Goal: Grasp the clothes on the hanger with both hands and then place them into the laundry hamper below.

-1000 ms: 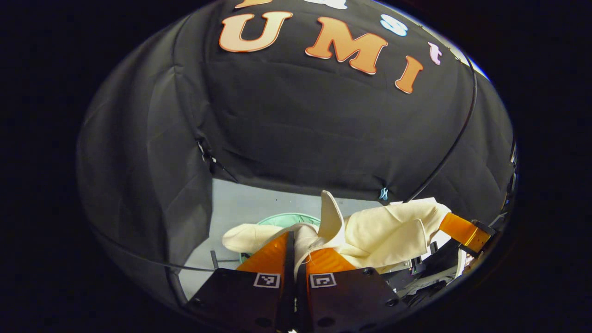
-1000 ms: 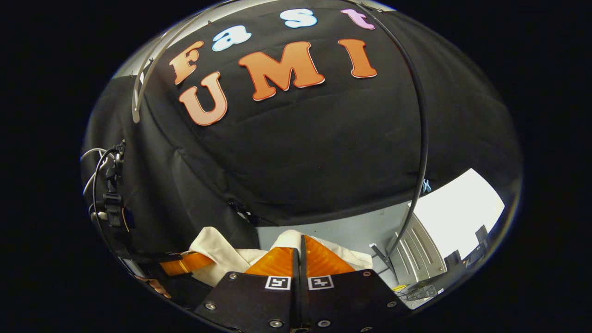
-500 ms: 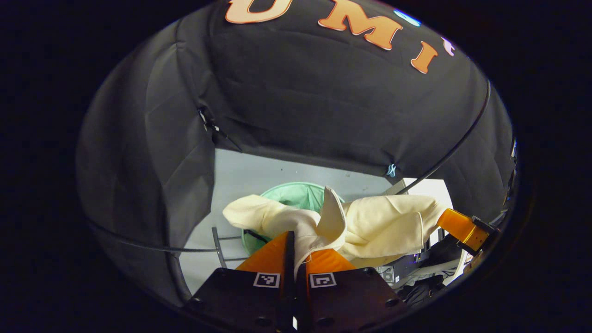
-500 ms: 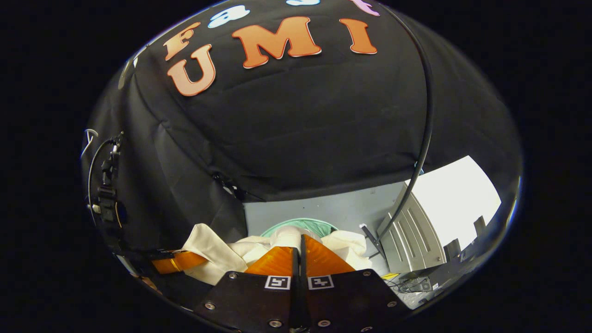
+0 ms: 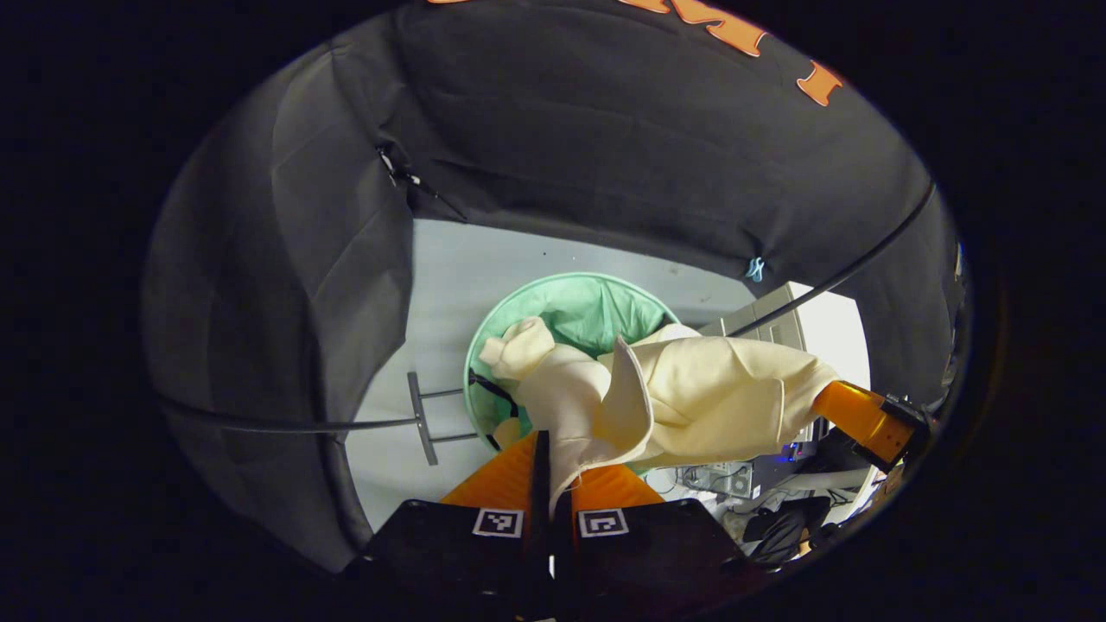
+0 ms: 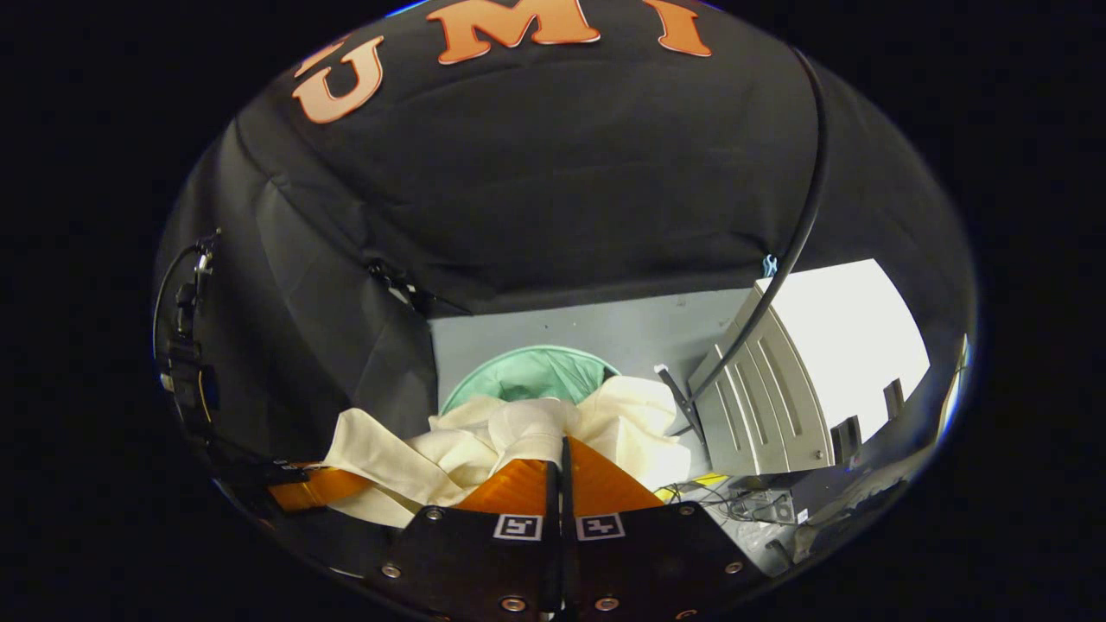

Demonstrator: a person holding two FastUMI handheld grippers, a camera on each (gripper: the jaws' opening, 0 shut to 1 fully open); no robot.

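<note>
A cream garment [image 5: 691,397] hangs stretched between my two grippers above a round mint-green laundry hamper [image 5: 575,311] on the grey floor. My left gripper [image 5: 546,445] is shut on one end of the cloth. At the right of the left gripper view the right gripper's orange fingers [image 5: 851,413] pinch the other end. In the right gripper view my right gripper [image 6: 562,449] is shut on the cream garment [image 6: 518,432], with the hamper [image 6: 527,376] just beyond it. The other gripper's orange fingers [image 6: 315,488] hold the cloth at lower left. One sleeve droops toward the hamper's mouth.
Black booth cloth [image 5: 605,155] closes the back and left. A black frame tube [image 6: 799,216] runs down the right side, beside a grey ribbed cabinet [image 6: 760,406]. A metal foot bar [image 5: 423,419] lies on the floor left of the hamper. Cables and equipment [image 5: 760,492] clutter the lower right.
Both grippers have tilted downward with the garment still held. The hamper has come fully into view beneath, and the cloth now hangs over its opening.
</note>
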